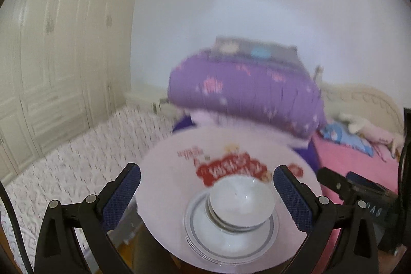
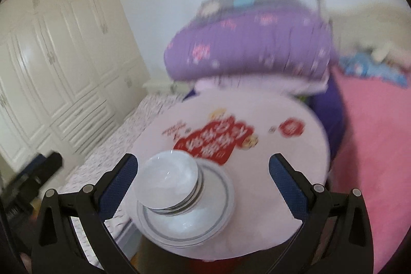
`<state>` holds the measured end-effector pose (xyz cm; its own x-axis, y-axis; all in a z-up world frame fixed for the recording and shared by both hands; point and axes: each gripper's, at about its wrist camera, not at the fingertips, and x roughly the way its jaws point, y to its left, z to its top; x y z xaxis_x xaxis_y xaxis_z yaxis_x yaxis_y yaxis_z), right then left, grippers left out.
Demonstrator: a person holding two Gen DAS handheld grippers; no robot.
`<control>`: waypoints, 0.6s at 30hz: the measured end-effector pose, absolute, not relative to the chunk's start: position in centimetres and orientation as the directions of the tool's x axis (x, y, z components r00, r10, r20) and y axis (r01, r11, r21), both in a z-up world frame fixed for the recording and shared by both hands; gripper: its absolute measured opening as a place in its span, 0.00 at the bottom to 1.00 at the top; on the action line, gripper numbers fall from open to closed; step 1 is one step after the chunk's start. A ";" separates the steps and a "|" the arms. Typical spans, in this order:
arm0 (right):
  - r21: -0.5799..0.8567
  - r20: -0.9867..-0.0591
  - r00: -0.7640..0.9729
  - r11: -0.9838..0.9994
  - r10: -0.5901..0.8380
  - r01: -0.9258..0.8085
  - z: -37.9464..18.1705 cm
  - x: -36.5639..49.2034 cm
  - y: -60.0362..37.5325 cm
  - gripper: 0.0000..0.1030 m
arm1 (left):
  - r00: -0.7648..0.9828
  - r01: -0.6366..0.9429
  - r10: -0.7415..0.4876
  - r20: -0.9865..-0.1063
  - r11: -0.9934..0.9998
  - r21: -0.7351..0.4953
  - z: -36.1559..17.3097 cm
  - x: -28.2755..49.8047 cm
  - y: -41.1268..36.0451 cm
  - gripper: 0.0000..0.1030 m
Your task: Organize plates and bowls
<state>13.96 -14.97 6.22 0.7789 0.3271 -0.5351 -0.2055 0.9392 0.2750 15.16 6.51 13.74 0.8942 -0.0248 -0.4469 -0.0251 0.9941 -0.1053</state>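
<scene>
— Cream panelled wardrobe doors (image 1: 51, 55) behind, quilted purple bedding (image 1: 244, 94) heaped beyond the round pale table (image 1: 164, 171). Where's the crockery?

— I see glossy white bowls (image 1: 240, 199) nested on ringed plates (image 1: 231, 235), stacked at the table's near edge. My left gripper (image 1: 206, 186) and right gripper (image 2: 203, 176) both gape wide, blue textured pads holding nothing

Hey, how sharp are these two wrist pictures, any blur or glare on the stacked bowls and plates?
Left wrist view: motion blur smears the purple quilt and table print; bowls fairly sharp, faint sheen. Right wrist view: blurrier overall, bowls and plates soft-edged with a small glint; fisheye bends the wardrobe.
</scene>
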 end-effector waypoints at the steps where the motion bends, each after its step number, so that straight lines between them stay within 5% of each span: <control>1: 0.247 -0.512 0.804 0.948 0.302 -0.199 7.0 12.8 -14.9 1.00 | 0.908 -0.024 -0.021 -0.419 0.994 -0.102 14.3 13.7 6.3 0.99; 18: 0.120 -0.315 0.937 0.986 0.151 -0.118 11.2 2.4 -15.5 1.00 | 0.957 -0.001 -0.034 -0.287 0.993 -0.120 12.8 1.3 7.4 0.99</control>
<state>2.35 -15.49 11.21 0.9372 0.1505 -0.3147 -0.1179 0.9857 0.1205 1.33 7.40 12.84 0.9572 -0.0339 -0.2874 -0.0008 0.9928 -0.1199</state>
